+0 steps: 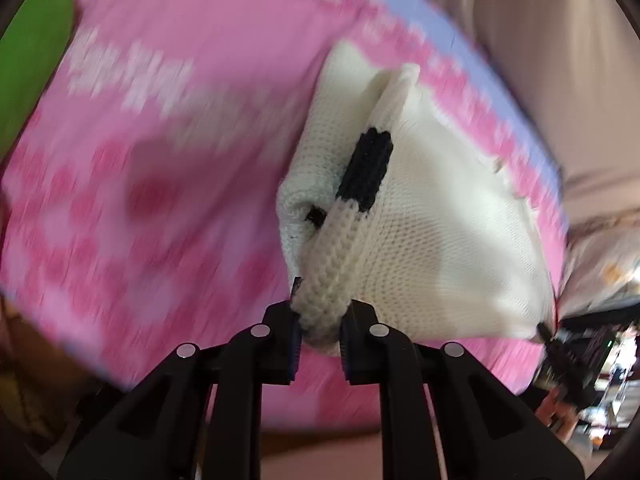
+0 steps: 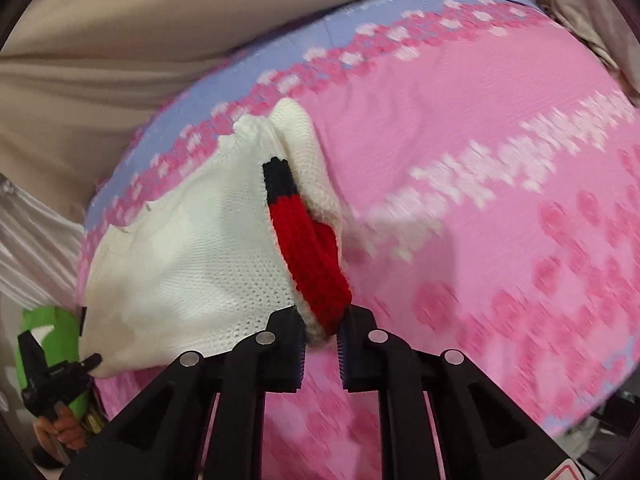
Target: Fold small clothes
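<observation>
A small cream knitted garment (image 1: 432, 240) with a black stripe hangs stretched between both grippers above a pink patterned blanket (image 1: 160, 160). My left gripper (image 1: 320, 334) is shut on its cream ribbed edge. In the right wrist view the same cream knitted garment (image 2: 192, 256) shows a red and black ribbed band, and my right gripper (image 2: 322, 338) is shut on the red part of that band. The left gripper (image 2: 86, 362) appears at the far left of the right wrist view, holding the garment's other corner. The right gripper (image 1: 546, 332) shows small at the right edge of the left wrist view.
The pink blanket (image 2: 480, 160) has a lilac border (image 2: 280, 60) and lies on beige bedding (image 2: 120, 40). A green object (image 1: 32, 60) sits at the blanket's left edge. A person's hand (image 2: 60, 428) holds the left gripper's handle.
</observation>
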Available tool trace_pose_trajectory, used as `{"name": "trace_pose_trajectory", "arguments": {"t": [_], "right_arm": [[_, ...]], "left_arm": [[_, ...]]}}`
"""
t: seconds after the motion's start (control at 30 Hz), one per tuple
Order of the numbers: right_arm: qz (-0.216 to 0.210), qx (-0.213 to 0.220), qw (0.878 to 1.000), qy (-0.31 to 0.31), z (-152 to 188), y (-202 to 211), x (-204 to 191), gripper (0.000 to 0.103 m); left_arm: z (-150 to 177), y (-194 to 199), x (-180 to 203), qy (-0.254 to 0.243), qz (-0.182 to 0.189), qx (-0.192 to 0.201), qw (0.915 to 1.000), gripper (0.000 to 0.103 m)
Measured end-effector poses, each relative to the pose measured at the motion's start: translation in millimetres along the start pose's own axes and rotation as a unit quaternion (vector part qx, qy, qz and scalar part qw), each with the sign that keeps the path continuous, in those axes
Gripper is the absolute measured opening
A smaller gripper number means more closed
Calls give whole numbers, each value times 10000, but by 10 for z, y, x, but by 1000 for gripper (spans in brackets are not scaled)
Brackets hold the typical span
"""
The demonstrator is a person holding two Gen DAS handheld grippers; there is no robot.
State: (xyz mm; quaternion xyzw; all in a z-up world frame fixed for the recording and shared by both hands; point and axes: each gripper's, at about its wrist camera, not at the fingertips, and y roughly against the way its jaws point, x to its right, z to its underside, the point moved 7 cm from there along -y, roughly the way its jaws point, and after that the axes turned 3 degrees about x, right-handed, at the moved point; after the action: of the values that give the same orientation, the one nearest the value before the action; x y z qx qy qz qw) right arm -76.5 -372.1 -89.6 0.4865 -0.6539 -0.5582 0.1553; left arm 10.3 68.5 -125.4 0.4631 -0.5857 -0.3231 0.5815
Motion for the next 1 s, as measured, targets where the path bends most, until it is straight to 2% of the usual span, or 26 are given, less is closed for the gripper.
{"name": "trace_pose_trajectory", "arguments": {"t": [0.03, 0.13, 0.17, 0.23, 0.27, 0.3, 0.33, 0.37, 0.4, 0.43, 0.53, 0.6, 0.63, 0.67, 0.7, 0.73, 0.77, 0.8, 0.83, 0.9, 0.93, 1.0], "right_arm": [[93, -138, 9999, 22, 119, 16, 85, 11], [156, -756, 9969, -119, 609, -153, 363, 14], [219, -928, 9954, -90, 725, -236, 412, 15], [412, -872, 9953, -80, 734, -224, 433, 22], [337, -649, 9972, -148, 623, -130, 384, 23], [345, -265, 9990, -87, 442, 0, 307, 26], [372, 70, 9993, 79, 277, 97, 220, 35], [380, 329, 9984, 258, 148, 156, 137, 40], [371, 566, 9966, 471, 3, 182, 33, 49], [332, 707, 9948, 655, -132, 161, -67, 52], [185, 744, 9916, 1044, -458, -197, -359, 54], [236, 587, 9912, 1166, -611, -570, -468, 54], [282, 434, 9920, 1148, -660, -784, -490, 54], [275, 304, 9929, 1114, -654, -920, -498, 54], [291, 170, 9938, 1062, -655, -1053, -488, 54], [295, 88, 9946, 993, -648, -1118, -494, 39], [156, -22, 9962, 855, -619, -1164, -492, 21], [10, -46, 9975, 712, -606, -1140, -500, 8], [-163, 76, 9983, 559, -634, -1062, -530, 7], [-551, 654, 9955, 417, -762, -680, -604, 7], [-606, 924, 9932, 377, -837, -477, -595, 7], [-574, 1129, 9915, 309, -916, -375, -525, 7]], "left_arm": [[172, -78, -87, -86, -151, -209, 9996, 15], [368, -265, -213, -376, -534, -421, 9970, 24], [366, -248, -218, -382, -570, -371, 9970, 26], [196, -3, -122, -465, -481, 138, 9977, 28], [75, 142, -58, -554, -473, 468, 9962, 41], [-100, 312, 32, -649, -477, 881, 9929, 51], [-247, 418, 114, -694, -452, 1169, 9897, 62], [-401, 471, 204, -737, -355, 1371, 9872, 62], [-553, 464, 319, -788, -202, 1467, 9858, 62], [-718, 390, 429, -810, -68, 1499, 9854, 64], [-1067, 43, 612, -808, 50, 1448, 9861, 64], [-1174, -318, 692, -741, -115, 1183, 9901, 64], [-1170, -446, 729, -741, -76, 1090, 9912, 61], [-1152, -525, 724, -745, -59, 1047, 9917, 47], [-1133, -625, 685, -734, -141, 962, 9926, 32], [-1126, -667, 633, -667, -199, 875, 9937, 7], [-1140, -651, 596, -471, -75, 853, 9952, 6], [-1150, -558, 580, -334, 129, 935, 9950, 6], [-1165, -437, 593, -282, 281, 1060, 9936, 6], [-1194, -159, 594, -303, 273, 1370, 9897, 6], [-1223, -120, 587, -272, 258, 1421, 9891, 6], [-1276, -183, 570, -266, 140, 1419, 9894, 6]]}}
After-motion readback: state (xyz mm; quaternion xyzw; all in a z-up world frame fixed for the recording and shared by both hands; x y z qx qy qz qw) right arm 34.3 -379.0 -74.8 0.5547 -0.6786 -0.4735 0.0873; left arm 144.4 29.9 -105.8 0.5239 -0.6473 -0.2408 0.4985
